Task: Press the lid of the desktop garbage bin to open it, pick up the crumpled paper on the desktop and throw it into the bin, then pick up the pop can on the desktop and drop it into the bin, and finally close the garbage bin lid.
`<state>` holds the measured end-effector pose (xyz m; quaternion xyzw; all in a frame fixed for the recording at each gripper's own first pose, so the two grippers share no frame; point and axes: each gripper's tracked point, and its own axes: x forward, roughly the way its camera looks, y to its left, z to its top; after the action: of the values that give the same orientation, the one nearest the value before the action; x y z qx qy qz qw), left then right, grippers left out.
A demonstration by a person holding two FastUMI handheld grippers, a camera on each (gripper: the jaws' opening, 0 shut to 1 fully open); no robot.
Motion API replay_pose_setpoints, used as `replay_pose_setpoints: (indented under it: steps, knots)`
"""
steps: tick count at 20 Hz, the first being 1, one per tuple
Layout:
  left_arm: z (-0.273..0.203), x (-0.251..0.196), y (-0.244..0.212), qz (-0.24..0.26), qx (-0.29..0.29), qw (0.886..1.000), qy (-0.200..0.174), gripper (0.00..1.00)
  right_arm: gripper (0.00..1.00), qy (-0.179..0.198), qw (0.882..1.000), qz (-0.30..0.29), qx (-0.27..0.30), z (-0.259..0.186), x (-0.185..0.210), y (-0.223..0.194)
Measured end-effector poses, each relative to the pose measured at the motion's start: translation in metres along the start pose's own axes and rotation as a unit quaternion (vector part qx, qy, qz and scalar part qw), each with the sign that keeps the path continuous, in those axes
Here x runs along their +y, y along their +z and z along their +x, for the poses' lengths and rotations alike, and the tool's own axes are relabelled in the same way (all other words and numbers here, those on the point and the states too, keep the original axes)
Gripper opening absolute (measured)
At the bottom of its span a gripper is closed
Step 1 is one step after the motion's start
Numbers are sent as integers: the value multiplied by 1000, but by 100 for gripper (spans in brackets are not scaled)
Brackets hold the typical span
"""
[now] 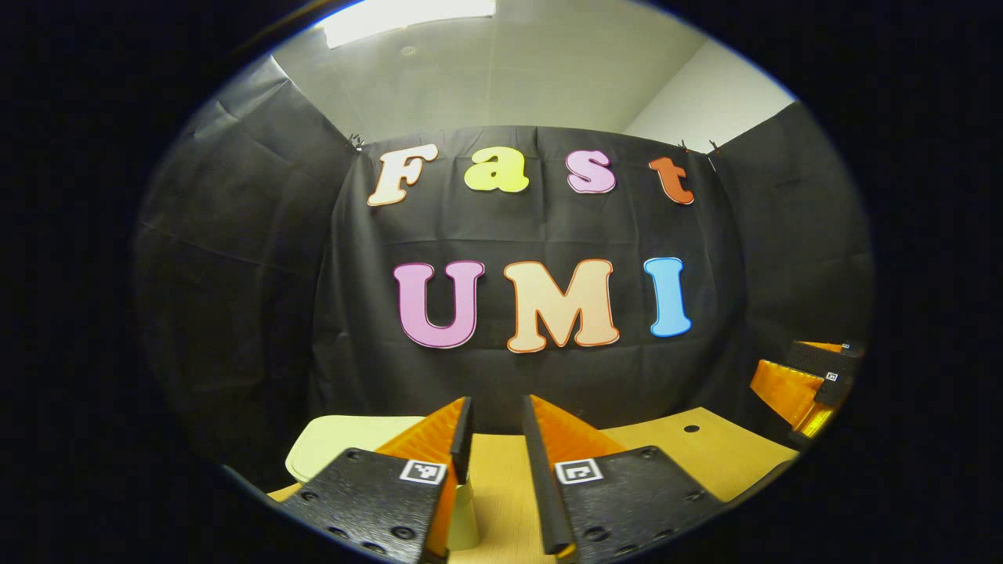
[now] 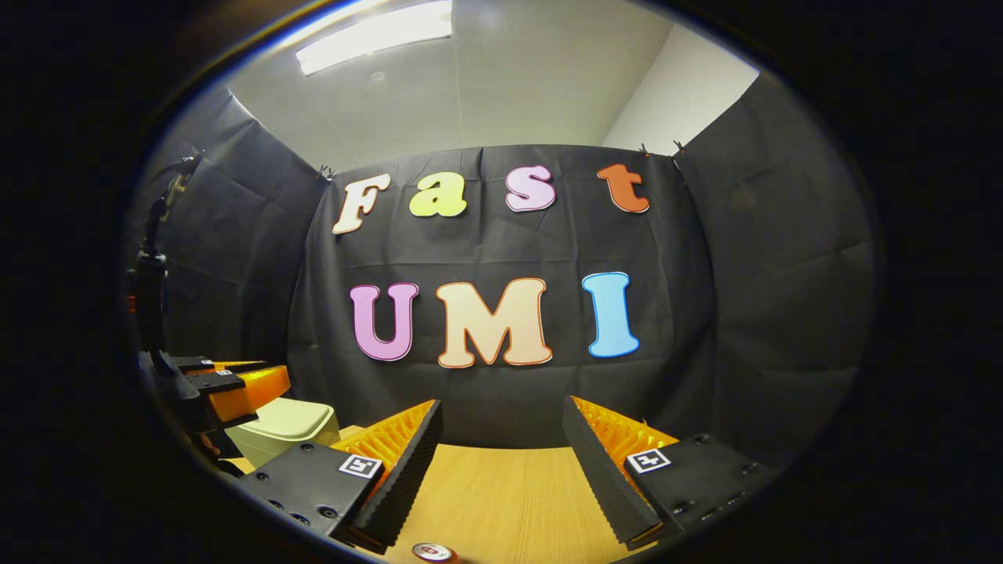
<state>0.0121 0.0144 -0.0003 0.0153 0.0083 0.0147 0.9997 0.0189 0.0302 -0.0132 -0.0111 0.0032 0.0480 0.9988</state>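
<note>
At the lower left of the left gripper view, the garbage bin (image 1: pixel 337 439) sits on the wooden desktop (image 1: pixel 674 454) with its pale lid flat and apparently closed, just left of and partly behind the left gripper (image 1: pixel 495 446), whose fingers stand a narrow gap apart on nothing. In the right gripper view the same bin (image 2: pixel 286 427) lies at lower left, directly under the left gripper (image 2: pixel 235 388), so that hand is judged the nearer one for the press, which calls for a short drop down and leftward. The right gripper (image 2: pixel 501 462) is spread wide and empty, with the pop can (image 2: pixel 433 553) at the bottom edge between its fingers. The crumpled paper cannot be made out.
</note>
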Motion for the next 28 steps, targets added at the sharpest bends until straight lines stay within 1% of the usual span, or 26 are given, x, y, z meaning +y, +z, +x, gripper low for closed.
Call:
replay_pose_setpoints:
  steps: [2,3,6,9,12,15,19,23,24,25,26,27,28]
  knots:
    - [0,8,-4,-4,5,1000,7,14,97,0,1000,0,3,0,2,-2]
    - [0,11,-6,-5,8,1000,9,8,97,-1,1000,0,5,1,4,-3]
    - [3,23,-13,-7,14,1000,22,0,97,-1,1000,-2,8,1,8,-6]
    - [5,37,-19,-6,14,999,29,0,97,0,1000,-5,13,2,13,-11]
    - [10,60,-31,-6,24,998,52,0,97,-1,1000,-7,18,2,17,-14]
    - [13,84,-51,-5,45,996,75,0,97,-4,1000,-13,25,2,21,-20]
    - [15,105,-76,-5,74,993,92,0,97,-6,999,-21,40,2,26,-32]
    - [14,113,-97,-15,96,990,98,0,97,-8,998,-30,58,5,28,-44]
    - [14,114,-102,-17,103,990,99,0,94,-9,998,-33,62,5,28,-47]
    - [14,116,-110,-22,113,988,100,0,97,-9,997,-36,66,4,28,-50]
    - [12,115,-114,-26,118,988,100,0,97,-9,997,-40,70,4,28,-52]
    - [13,115,-108,-26,101,990,100,0,97,-8,996,-43,74,3,26,-55]
    - [13,116,-118,-40,120,987,101,0,97,-7,996,-47,78,2,25,-57]
